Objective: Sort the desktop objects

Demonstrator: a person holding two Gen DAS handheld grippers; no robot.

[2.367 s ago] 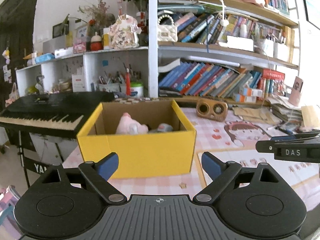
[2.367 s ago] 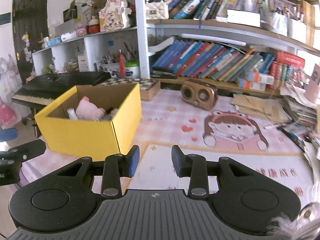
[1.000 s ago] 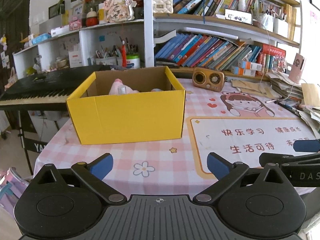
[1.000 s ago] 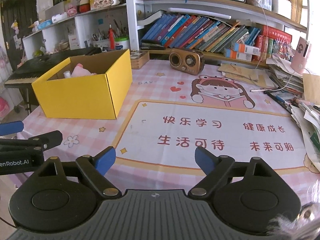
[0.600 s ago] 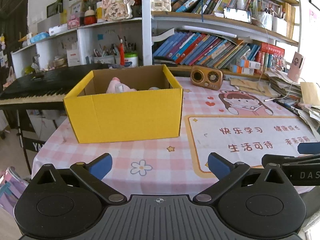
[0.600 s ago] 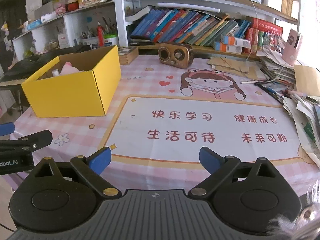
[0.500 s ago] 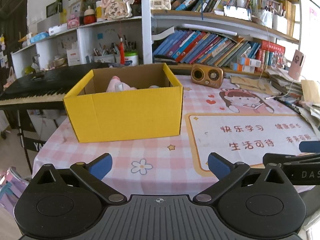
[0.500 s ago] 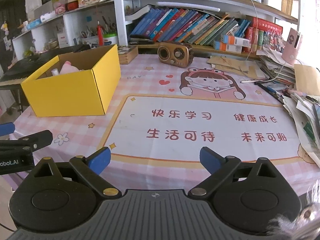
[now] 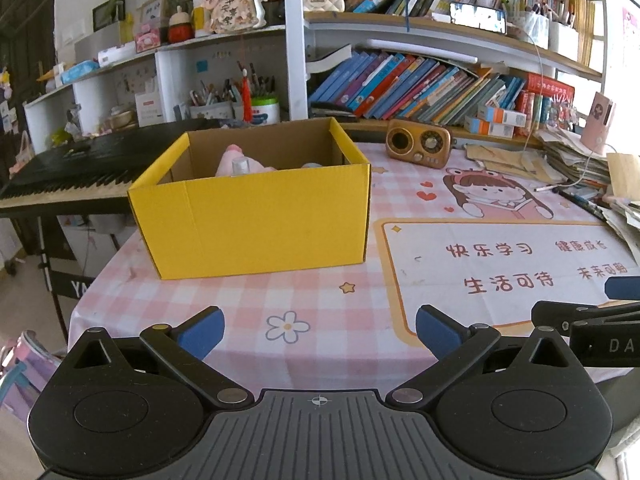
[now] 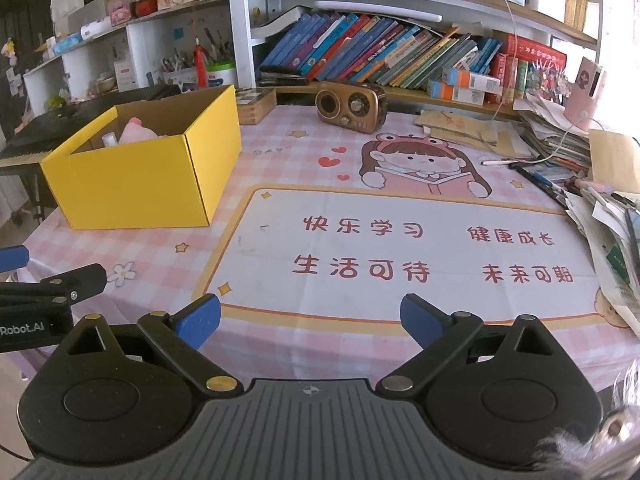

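A pink-and-white checked tablecloth (image 10: 280, 152) with a printed cartoon girl covers the table. On its left part stands an open yellow cardboard box (image 9: 256, 216), and inside it lie a pink plush toy (image 9: 236, 160) and a small white-capped bottle (image 10: 109, 139) (other contents are too hidden to tell). A brown retro-style radio (image 10: 351, 105) sits near the bookshelf behind the box, well apart from it. The left gripper (image 9: 320, 328) hangs over the table's near edge with its 2 blue-tipped fingers spread wide and nothing between them. The right gripper (image 10: 310, 318) has just been opening; its jaws stand wide and hold nothing.
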